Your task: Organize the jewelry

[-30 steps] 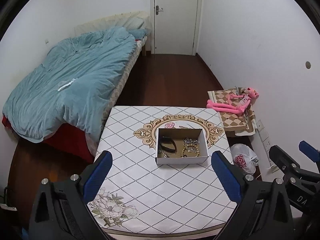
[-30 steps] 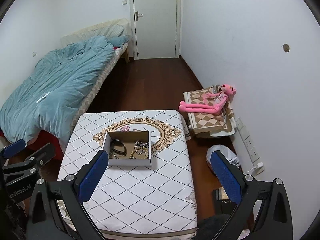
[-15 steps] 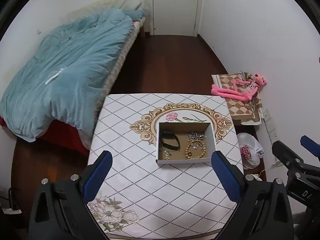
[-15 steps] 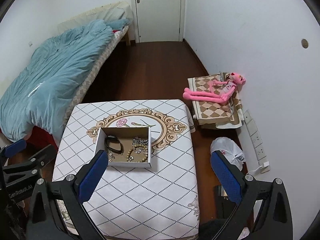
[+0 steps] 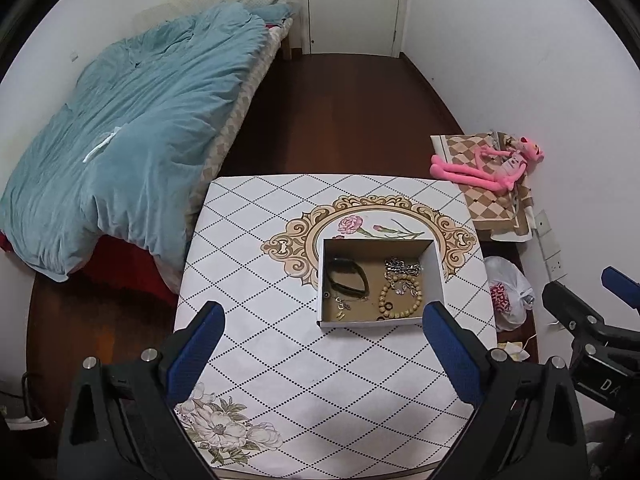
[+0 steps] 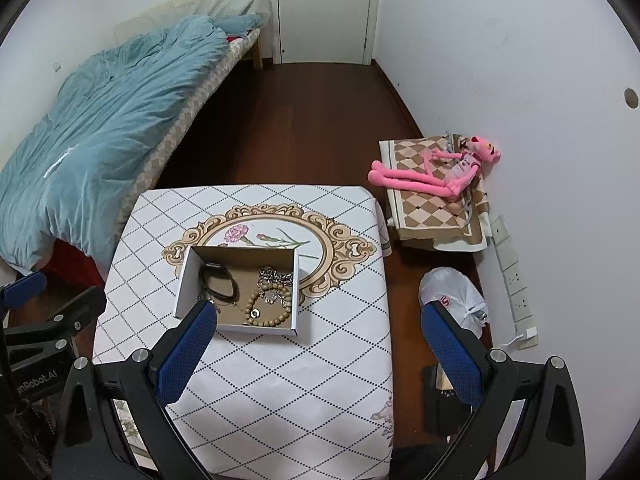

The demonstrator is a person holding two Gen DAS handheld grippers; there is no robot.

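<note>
A white cardboard box (image 5: 372, 322) with a brown inside sits on the diamond-patterned table (image 5: 280, 360). In it lie a black band (image 5: 347, 278), a wooden bead bracelet (image 5: 400, 300), a silver chain (image 5: 402, 268) and small pendants (image 5: 342, 308). My left gripper (image 5: 323, 310) hovers open above the table, short of the box. Its fingers frame the box's front wall. The right wrist view shows the same box (image 6: 182, 284), band (image 6: 218, 280), beads (image 6: 268, 306), chain (image 6: 276, 276) and a small ring (image 6: 255, 313). My right gripper (image 6: 320, 314) is open and empty, to the right of the box.
A bed with a blue duvet (image 5: 120, 140) stands left of the table. At the right wall are a pink plush toy (image 5: 492, 168) on a checkered cloth, a white plastic bag (image 5: 508, 292) and wall sockets (image 6: 516, 276). Dark floor leads to a door (image 5: 356, 0).
Both views have tipped downward and drawn nearer the table, so the box sits closer to the fingertips. Both grippers stayed open.
</note>
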